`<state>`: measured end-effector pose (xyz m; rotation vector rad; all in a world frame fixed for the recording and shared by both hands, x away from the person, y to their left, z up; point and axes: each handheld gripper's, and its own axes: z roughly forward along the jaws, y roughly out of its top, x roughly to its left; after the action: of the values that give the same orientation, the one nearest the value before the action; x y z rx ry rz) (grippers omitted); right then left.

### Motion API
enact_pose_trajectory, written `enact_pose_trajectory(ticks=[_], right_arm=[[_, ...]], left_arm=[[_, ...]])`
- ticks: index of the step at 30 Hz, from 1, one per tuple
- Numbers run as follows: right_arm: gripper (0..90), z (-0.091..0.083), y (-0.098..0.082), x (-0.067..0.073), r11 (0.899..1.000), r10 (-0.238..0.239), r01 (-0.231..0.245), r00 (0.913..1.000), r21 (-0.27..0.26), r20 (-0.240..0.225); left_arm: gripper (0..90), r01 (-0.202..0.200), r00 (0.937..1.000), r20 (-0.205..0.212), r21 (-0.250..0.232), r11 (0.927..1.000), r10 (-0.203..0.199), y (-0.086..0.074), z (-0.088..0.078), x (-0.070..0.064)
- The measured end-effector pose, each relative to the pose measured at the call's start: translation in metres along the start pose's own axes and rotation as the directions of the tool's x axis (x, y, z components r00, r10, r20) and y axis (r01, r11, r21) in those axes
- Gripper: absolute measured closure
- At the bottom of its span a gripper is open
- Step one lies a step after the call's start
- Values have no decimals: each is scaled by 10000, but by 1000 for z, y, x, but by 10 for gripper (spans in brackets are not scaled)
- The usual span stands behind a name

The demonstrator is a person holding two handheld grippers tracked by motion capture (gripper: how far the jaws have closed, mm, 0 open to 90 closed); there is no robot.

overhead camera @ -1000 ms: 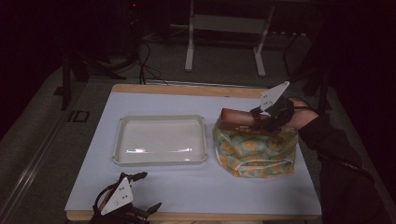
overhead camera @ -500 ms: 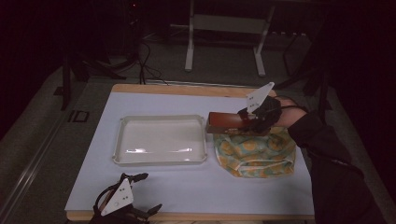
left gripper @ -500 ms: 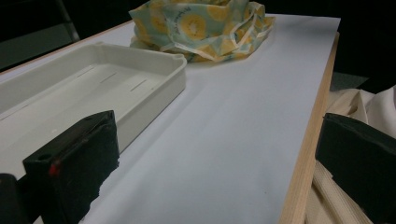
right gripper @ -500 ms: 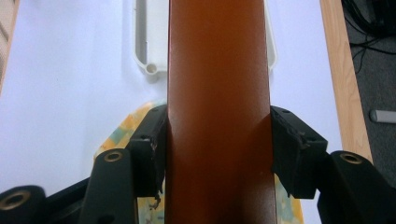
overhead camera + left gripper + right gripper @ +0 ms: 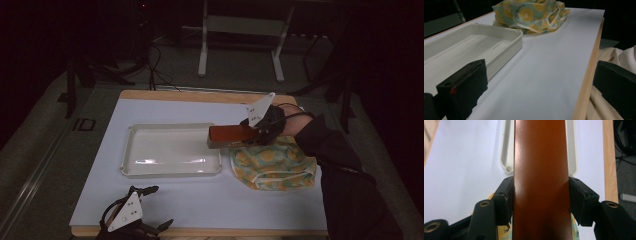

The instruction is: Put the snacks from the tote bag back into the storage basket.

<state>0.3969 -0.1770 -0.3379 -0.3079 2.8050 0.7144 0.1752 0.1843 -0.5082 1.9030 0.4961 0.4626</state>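
Right tongs (image 5: 250,134) clenched on one end of the red-brown block (image 5: 231,136), held level between cloth bag (image 5: 272,162) and white tray (image 5: 170,150). Looks rigid, smooth, possibly slippery; an end grip invites sag, mid-length is safer. Left tongs (image 5: 150,207) released, idle at the desk (image 5: 215,200) edge.

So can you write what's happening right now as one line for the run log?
right gripper: shut on brown block | block: above tray's right edge | left gripper: open, nothing between jaws | patterned cloth bag: on table

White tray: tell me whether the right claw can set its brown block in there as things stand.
Probably yes. The right claw is shut on the brown block, whose free end already overhangs the white tray. The tray looks bare, and the left claw sits apart at the table's near edge.
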Motion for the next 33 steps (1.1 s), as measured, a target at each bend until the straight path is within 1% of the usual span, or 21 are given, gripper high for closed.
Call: enact_pose_trajectory(ticks=[4, 6, 12, 15, 19, 22, 27, 29, 33], right_arm=[[429, 8, 10, 2, 9992, -387, 390, 9991, 133, -176], [429, 11, 14, 2, 9988, -454, 458, 9986, 149, -257], [428, 22, 25, 2, 9971, -760, 759, 9960, -29, -469], [428, 26, 29, 1, 9969, -775, 769, 9956, -135, -523], [428, 35, 36, -1, 9974, -678, 662, 9958, -292, -611], [428, 42, 43, -3, 9964, -735, 703, 9948, -465, -702], [429, 52, 54, -3, 9955, -886, 856, 9932, -416, -750], [429, 56, 58, -4, 9955, -869, 839, 9936, -431, -720], [429, 60, 67, -5, 9939, -966, 922, 9925, -603, -752]], left_arm=[[0, 1, 10000, 32, -29, 10000, -1, 0, 0, 0], [0, -14, 10000, 44, -15, 10000, 14, 0, 0, 0], [0, -49, 10000, 76, -9, 10000, 49, 0, 0, -1], [0, -40, 9999, 102, 4, 10000, 40, 0, 0, 0], [0, -29, 9999, 148, -34, 10000, 30, 0, -1, -1], [0, -32, 9998, 175, -21, 10000, 32, 0, 0, -1], [0, -60, 9997, 230, 7, 10000, 59, 0, 1, -1], [0, -51, 9998, 211, -4, 10000, 52, 0, 1, -1], [0, -44, 9997, 239, -21, 10000, 44, 0, 1, -1]])
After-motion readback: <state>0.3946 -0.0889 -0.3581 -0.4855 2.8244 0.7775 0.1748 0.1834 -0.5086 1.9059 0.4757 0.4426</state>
